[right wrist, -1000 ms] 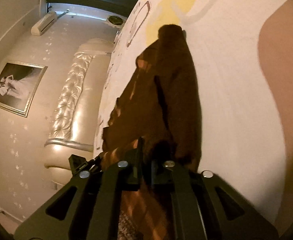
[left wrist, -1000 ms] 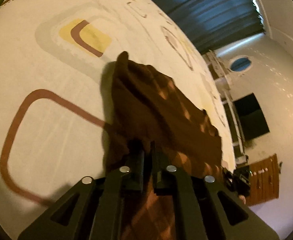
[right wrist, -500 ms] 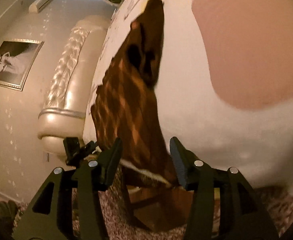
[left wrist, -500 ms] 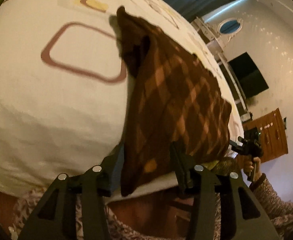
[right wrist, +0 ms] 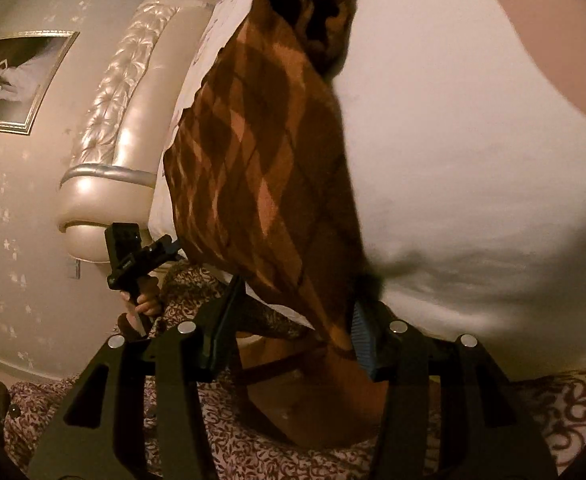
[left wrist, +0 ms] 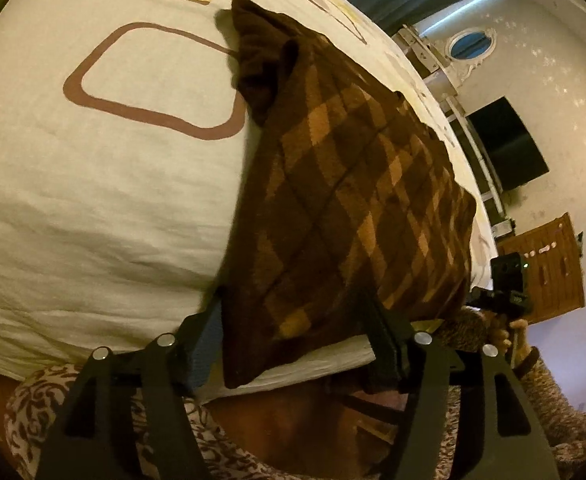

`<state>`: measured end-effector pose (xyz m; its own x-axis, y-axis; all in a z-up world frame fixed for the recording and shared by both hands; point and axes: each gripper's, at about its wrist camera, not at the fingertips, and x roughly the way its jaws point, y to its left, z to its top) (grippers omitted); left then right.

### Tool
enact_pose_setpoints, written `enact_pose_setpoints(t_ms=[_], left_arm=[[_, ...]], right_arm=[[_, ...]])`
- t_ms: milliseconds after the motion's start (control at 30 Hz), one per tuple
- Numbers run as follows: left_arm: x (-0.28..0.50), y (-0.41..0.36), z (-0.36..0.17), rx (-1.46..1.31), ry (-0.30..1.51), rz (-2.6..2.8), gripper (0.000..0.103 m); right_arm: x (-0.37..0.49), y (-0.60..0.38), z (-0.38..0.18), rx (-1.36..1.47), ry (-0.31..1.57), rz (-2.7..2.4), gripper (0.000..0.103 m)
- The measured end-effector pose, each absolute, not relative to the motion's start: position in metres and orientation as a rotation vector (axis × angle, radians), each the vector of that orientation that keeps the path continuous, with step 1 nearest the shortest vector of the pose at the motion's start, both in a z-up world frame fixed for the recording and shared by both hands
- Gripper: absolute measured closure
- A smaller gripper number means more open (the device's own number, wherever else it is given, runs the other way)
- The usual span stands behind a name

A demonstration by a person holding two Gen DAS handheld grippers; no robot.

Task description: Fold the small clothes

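The brown checked cloth is lying flat on the bed, w/ its near edge hanging a bit over the bed's side, right where both tools are waiting. Its long way is running from that near edge up & away toward the far end, where a darker plain-brown bit is bunching up. The left gripper is sitting at the near left corner: that corner is poking down between the two fingers, but the pads aren't pinching it, and the jaws are opening wider. The right gripper is at the other near corner; the cloth is hanging between its fingers too, brushing close by the blue-padded right finger, and the jaws are closing in a little, though I can't see them pressing on it yet. So each hand is about as near as the other, one per corner, both pointing down & along the cloth's long way. I'm guessing the next fold is going from the near edge toward the far end, or else the folding is nearly done & they're letting go. The cloth is looking thick & soft, like a knit, dark brown w/ orange-tan diamonds crossing it. It's looking already doubled over, smooth on top, lumpy only at the far end. The bed sheet is cream w/ brown rounded squares.
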<state>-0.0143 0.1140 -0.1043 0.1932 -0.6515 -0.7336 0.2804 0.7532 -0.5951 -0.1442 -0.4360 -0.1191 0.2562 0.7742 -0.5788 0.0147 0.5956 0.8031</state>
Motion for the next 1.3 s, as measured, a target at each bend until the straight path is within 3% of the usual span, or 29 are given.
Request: enact_pose_setpoints(t_ms=[100, 300, 367, 467, 567, 633, 667, 800, 1000, 1300], left_arm=[[-0.016, 0.108, -0.103, -0.339, 1.217, -0.688, 0.038], [-0.019, 0.098, -0.102, -0.292, 1.222, -0.685, 0.038], [-0.02, 0.096, -0.101, -0.282, 1.224, -0.688, 0.04], [-0.021, 0.093, -0.103, -0.26, 1.237, -0.678, 0.053], [-0.019, 0.094, -0.105, -0.256, 1.245, -0.643, 0.07], [-0.016, 0.099, -0.11, -0.28, 1.264, -0.619, 0.092], [-0.015, 0.102, -0.113, -0.301, 1.276, -0.614, 0.095], [-0.017, 0.106, -0.111, -0.351, 1.273, -0.658, 0.098], [-0.047, 0.112, -0.066, -0.433, 1.076, -0.872, 0.098], [-0.084, 0.129, -0.005, -0.661, 0.914, -1.018, 0.098]], right_arm=[[-0.143, -0.428, -0.119, 0.756, 1.239, 0.591, 0.078], [-0.141, -0.414, -0.119, 0.703, 1.252, 0.596, 0.095], [-0.14, -0.411, -0.119, 0.688, 1.255, 0.595, 0.096], [-0.141, -0.41, -0.118, 0.69, 1.245, 0.589, 0.096], [-0.141, -0.41, -0.117, 0.7, 1.235, 0.584, 0.096], [-0.141, -0.411, -0.116, 0.705, 1.226, 0.584, 0.096], [-0.141, -0.411, -0.116, 0.712, 1.221, 0.587, 0.096], [-0.144, -0.413, -0.113, 0.742, 1.201, 0.597, 0.097], [-0.157, -0.418, -0.099, 0.793, 1.157, 0.641, 0.097], [-0.184, -0.438, -0.037, 0.955, 0.947, 0.768, 0.097]])
